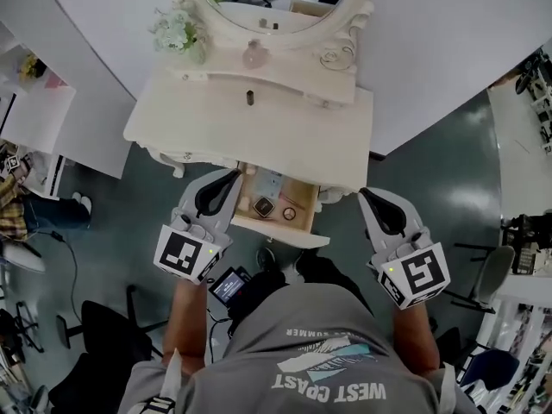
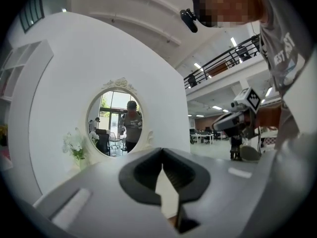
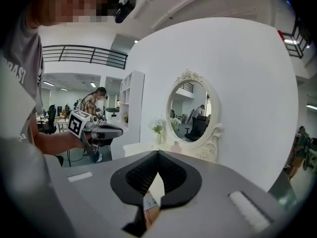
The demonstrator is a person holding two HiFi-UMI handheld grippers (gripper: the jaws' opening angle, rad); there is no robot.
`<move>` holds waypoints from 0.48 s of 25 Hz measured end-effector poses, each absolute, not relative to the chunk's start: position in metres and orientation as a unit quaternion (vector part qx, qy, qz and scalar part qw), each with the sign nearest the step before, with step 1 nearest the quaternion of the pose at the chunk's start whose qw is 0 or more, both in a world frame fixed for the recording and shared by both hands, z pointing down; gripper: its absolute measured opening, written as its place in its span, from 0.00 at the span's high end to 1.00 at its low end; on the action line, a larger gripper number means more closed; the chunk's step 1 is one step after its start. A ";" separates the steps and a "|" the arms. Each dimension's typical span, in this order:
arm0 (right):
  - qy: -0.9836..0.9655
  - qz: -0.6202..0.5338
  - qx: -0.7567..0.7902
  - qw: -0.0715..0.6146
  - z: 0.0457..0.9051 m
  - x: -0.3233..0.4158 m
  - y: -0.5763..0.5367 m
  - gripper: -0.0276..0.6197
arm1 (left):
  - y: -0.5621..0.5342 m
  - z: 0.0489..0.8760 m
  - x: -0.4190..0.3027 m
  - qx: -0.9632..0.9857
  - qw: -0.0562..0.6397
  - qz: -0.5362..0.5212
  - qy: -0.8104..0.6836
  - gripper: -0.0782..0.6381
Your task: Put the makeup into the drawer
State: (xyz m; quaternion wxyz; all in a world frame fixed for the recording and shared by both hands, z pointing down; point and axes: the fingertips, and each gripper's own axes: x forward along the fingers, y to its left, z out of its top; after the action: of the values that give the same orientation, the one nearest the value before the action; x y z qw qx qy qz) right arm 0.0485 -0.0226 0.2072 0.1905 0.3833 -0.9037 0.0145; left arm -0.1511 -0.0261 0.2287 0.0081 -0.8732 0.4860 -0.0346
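The left gripper (image 1: 231, 179) was shut tight and held nothing. The right gripper (image 1: 366, 197) was shut and empty too. Between them was the open drawer (image 1: 285, 233), with the makeup (image 1: 264, 206) inside. Behind it stood the white table (image 1: 259, 136) and its mirror (image 1: 267, 7).

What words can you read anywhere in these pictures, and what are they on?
"WEST COAST": grey shirt, upside down in the head view.
"SUMMER": smaller line above it on that shirt.
The small screen: too small to read.
The makeup in the drawer: too small to read.
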 end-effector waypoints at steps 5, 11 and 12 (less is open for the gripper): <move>-0.907 0.020 0.372 0.195 0.218 0.036 -0.044 0.95 | -0.041 0.237 -0.167 -0.865 -0.001 -0.035 0.501 0.89; -0.921 0.032 0.339 0.188 0.234 0.010 -0.078 0.95 | -0.057 0.244 -0.187 -0.847 -0.012 -0.050 0.530 0.89; -0.924 0.035 0.333 0.187 0.237 0.005 -0.085 0.95 | -0.061 0.246 -0.191 -0.843 -0.014 -0.054 0.535 0.89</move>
State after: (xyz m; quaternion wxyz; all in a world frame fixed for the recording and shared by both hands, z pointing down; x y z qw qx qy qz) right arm 0.0054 -0.0848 0.2368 0.1865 0.3329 -0.9237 0.0347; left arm -0.1907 -0.0608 0.2458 -0.0144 -0.8432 0.5346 -0.0539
